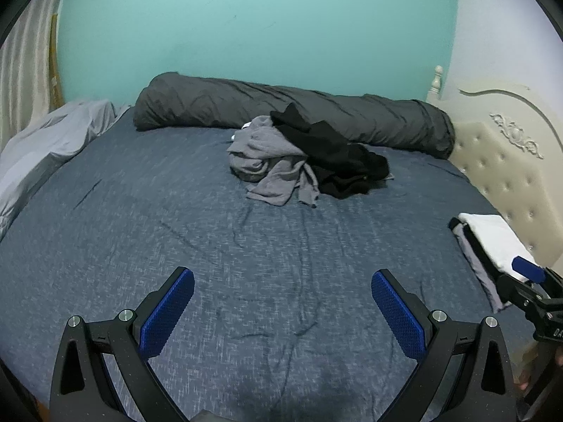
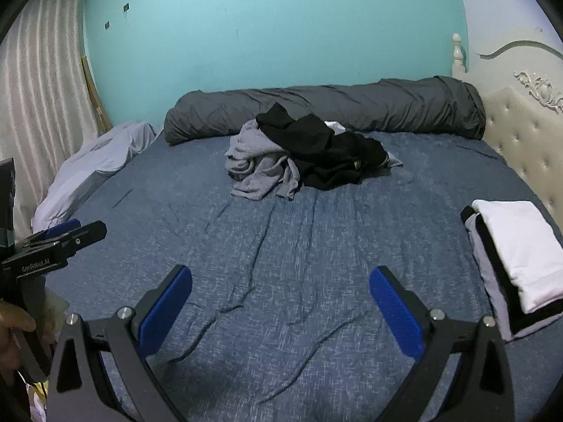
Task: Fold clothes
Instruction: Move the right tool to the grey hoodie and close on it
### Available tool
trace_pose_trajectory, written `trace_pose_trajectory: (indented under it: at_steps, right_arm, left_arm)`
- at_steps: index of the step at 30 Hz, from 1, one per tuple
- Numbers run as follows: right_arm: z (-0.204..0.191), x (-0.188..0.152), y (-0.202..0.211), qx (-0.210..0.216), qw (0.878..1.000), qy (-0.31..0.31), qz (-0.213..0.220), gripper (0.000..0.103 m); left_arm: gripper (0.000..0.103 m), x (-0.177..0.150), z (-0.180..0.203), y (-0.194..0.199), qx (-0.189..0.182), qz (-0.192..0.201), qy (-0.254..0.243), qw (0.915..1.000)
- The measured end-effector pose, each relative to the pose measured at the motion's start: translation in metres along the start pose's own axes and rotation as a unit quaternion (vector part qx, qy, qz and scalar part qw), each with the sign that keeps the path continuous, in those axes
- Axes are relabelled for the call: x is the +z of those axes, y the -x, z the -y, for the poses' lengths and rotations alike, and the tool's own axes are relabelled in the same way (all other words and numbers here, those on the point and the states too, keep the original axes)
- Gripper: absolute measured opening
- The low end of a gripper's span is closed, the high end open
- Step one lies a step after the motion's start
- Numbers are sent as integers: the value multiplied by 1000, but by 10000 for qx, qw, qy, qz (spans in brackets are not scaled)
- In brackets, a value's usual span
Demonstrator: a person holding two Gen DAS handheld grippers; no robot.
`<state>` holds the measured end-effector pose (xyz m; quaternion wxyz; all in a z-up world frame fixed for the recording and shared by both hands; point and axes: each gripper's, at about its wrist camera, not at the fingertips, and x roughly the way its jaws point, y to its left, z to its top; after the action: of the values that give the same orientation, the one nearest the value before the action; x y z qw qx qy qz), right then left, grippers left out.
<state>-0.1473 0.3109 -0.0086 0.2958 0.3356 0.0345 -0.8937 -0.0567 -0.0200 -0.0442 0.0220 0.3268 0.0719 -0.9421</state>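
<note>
Both my grippers, left (image 1: pixel 282 302) and right (image 2: pixel 280 299), wide open, empty. Between garments: stack (image 2: pixel 517 256) sits right of pile (image 2: pixel 302 154). Next reach pile, grab grey top (image 2: pixel 257 168).

Crumpled grey garment (image 2: pixel 260 165) touching black garment (image 2: pixel 327 151); folded stack (image 2: pixel 517 263) well apart.

Blue bedsheet (image 2: pixel 281 263), rolled grey duvet (image 2: pixel 352 105) along teal wall (image 2: pixel 264 35), tufted headboard (image 2: pixel 520 133)

Bedsheet (image 1: pixel 176 211) matt heathered cloth; headboard (image 1: pixel 510 176) tufted leatherette.
</note>
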Motion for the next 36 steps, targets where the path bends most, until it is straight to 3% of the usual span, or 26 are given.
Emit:
trace_pose_trajectory:
  at_steps: [15, 24, 36]
  right_arm:
    - [-3, 15, -118, 70, 9993, 85, -370, 101]
    - [-9, 34, -207, 186, 9983, 280, -466, 101]
    - [-44, 68, -325, 473, 9951, 750, -437, 101]
  left_arm:
    - [103, 2, -57, -120, 269, -144, 579, 9979]
    - [103, -5, -93, -185, 245, -209, 935, 9951]
    - [103, -20, -138, -238, 329, -378, 1168, 9919]
